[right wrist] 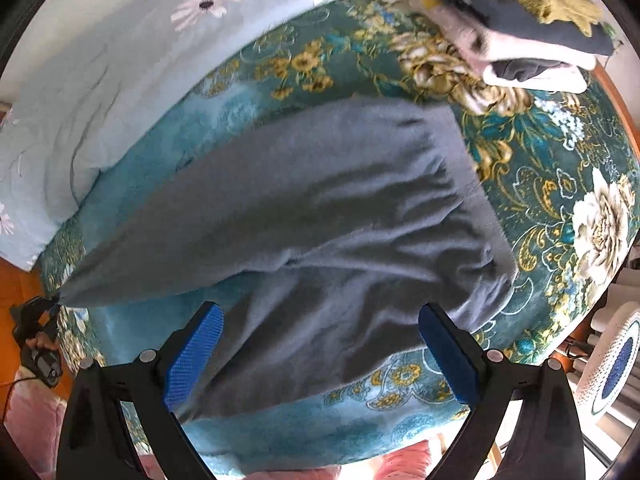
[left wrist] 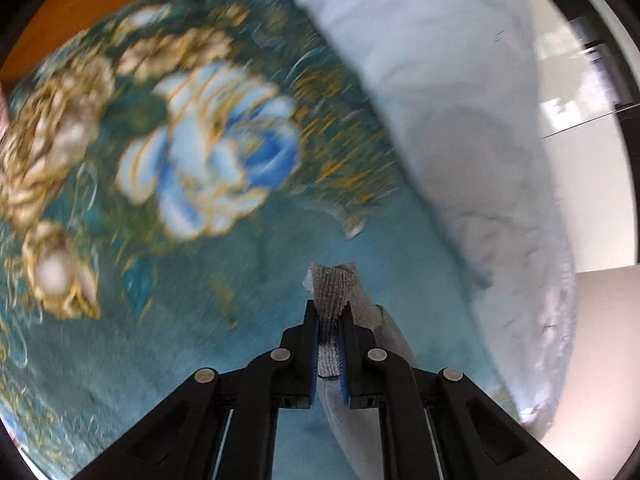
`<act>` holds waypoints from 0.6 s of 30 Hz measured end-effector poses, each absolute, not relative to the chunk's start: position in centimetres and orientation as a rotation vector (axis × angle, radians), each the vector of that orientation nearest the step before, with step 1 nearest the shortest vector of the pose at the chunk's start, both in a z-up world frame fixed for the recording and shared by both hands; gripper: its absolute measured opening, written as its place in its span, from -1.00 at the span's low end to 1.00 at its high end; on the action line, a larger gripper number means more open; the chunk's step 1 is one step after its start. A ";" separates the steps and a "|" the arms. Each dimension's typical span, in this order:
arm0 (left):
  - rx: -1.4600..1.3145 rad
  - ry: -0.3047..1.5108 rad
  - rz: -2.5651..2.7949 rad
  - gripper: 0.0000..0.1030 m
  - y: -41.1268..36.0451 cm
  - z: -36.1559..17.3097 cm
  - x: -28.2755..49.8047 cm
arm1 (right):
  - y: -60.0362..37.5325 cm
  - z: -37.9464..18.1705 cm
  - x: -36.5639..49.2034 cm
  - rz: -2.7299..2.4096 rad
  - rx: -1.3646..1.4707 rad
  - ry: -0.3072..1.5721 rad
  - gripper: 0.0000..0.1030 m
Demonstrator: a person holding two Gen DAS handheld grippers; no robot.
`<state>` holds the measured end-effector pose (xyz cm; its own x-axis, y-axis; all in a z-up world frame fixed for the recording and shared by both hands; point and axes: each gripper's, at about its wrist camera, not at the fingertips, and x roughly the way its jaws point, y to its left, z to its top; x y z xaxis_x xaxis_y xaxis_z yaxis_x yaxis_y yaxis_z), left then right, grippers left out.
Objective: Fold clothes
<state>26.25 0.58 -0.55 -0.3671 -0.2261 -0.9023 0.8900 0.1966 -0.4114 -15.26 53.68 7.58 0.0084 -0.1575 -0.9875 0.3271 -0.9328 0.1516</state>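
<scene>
A grey knit garment (right wrist: 300,208) lies spread across the teal floral bedspread (right wrist: 560,152), one corner drawn out to a point at the far left. There a person's hand holds my left gripper (right wrist: 50,310) at that corner. In the left wrist view, the left gripper (left wrist: 330,310) is shut on a ribbed grey edge of the garment (left wrist: 334,284), which sticks out past the fingertips and hangs back under the jaws. My right gripper (right wrist: 320,308) hovers above the garment's near part, pointing down. Its jaws stand wide open, and nothing is between the blue pads (right wrist: 196,352).
A stack of folded clothes (right wrist: 520,20) rests at the bed's far right. A pale quilt with daisies (right wrist: 120,60) covers the far left side, also a quilt (left wrist: 460,100) in the left wrist view. A white fan (right wrist: 616,364) stands beside the bed. Orange floor (right wrist: 16,280) shows at left.
</scene>
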 end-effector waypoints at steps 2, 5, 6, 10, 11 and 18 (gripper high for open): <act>0.730 1.448 -1.387 -0.76 0.5 -0.6 26.1 | 53.9 7.6 -15.3 -1.991 1.954 0.147 0.91; 0.800 1.462 -1.343 -0.68 2.2 -1.0 27.2 | 54.0 7.7 -14.8 -1.977 1.949 0.145 0.91; 0.790 1.472 -1.328 -0.65 3.0 -0.8 28.1 | 54.0 7.7 -14.7 -1.972 1.945 0.151 0.91; 0.677 1.490 -1.283 -0.56 6.3 1.0 33.8 | 54.6 8.6 -14.5 -1.978 1.911 0.155 0.91; 0.659 1.491 -1.275 -0.56 7.4 1.5 35.4 | 54.8 8.8 -14.5 -1.983 1.906 0.146 0.91; 0.695 1.526 -1.149 -0.37 19.5 -0.3 45.7 | 55.7 7.8 -13.1 -1.953 1.958 0.122 0.91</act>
<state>45.68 19.48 -0.26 -0.2768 -0.1349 -0.9514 0.8772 0.3687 -0.3075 -13.07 55.70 7.83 0.0352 -0.1974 -0.9797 0.3175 -0.9273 0.1982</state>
